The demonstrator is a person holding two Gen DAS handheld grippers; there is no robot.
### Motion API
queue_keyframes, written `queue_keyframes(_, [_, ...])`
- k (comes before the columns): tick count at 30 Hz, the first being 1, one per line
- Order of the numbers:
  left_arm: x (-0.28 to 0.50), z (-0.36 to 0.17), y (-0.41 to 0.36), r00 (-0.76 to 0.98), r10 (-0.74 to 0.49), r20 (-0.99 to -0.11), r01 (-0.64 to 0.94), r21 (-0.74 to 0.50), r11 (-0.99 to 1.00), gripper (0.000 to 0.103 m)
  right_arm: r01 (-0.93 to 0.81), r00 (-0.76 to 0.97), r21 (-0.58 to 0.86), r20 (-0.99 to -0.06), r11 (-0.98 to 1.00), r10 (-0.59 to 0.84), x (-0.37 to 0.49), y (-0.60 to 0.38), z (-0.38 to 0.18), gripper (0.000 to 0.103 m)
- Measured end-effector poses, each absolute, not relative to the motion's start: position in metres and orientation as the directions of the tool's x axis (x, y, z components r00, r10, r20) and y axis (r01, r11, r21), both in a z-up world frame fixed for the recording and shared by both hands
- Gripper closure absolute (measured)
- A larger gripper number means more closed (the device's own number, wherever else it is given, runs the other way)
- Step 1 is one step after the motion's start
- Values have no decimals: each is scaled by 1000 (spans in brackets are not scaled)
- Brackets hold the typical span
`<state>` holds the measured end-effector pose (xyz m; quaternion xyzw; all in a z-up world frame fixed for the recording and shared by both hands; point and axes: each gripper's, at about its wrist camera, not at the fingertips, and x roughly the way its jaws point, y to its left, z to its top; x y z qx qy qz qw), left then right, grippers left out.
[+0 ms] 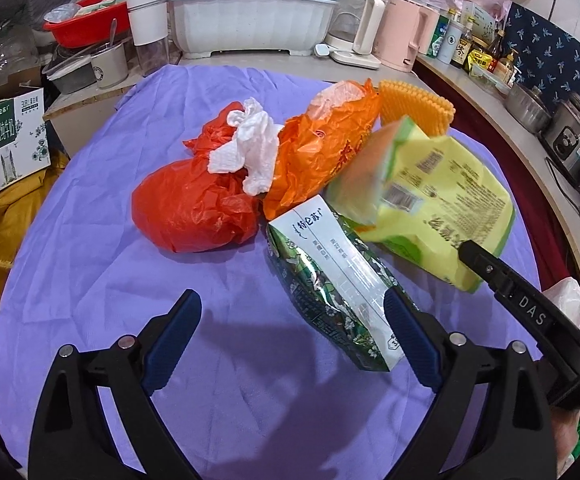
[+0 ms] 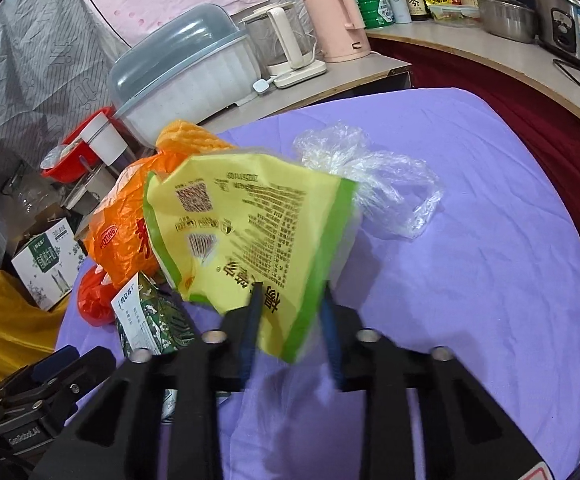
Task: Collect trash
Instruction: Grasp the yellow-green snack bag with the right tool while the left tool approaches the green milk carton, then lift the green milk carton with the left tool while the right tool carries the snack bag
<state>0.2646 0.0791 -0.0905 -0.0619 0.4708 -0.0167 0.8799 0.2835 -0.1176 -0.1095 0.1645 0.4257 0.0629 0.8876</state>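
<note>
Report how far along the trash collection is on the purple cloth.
Nothing looks collected yet; no bin or bag for it shows. In hand: the right gripper is pinching the yellow-green snack packet, lifted and tilted. The left gripper is open beside the green milk carton. Left on the purple cloth: that carton, the red plastic bag, crumpled tissue, orange plastic bag and clear plastic bag.
</note>
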Motion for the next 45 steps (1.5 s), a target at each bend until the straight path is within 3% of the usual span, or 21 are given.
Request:
queue_keyframes(1, [265,-91,78,555,-89,-827,-27,-125,992,15,26,628,346,-735,938,254,282,-117,-109,94])
queue_keyframes(3, [265,-92,75,555,-91,-827,-25,-125,992,15,27,638,343,-729,939,248,277,-119,-107,98])
queue_keyframes(14, [277,-99,45,543,-90,-835,-27,-124,992,12,125,741,353,-654,927,150,235,-168,-70,99])
queue_keyframes(20, [292,-119,28,496,-28,-868,-61,-67,996,13,172,751,349,-652,921,107,222,-192,-64,99])
queue_keyframes(23, [295,-127,25,469,-28,-883,-60,-64,996,23,180,755,353,-648,918,101,215,-199,-62,99])
queue_keyframes(30, [284,-119,20,479,-30,-877,-34,-53,998,33,193,760,363,-642,912,94,201,-209,-57,99])
queue_keyframes(37, [252,-96,1,511,-69,-857,50,-50,997,36,242,771,365,-635,899,51,174,-226,-46,99])
queue_keyframes(40, [236,-83,-12,526,-88,-846,91,-47,995,50,268,778,372,-628,888,29,159,-240,-41,99])
queue_keyframes(45, [213,-71,-41,520,-140,-842,169,-59,984,53,314,790,390,-613,866,-11,131,-264,-34,99])
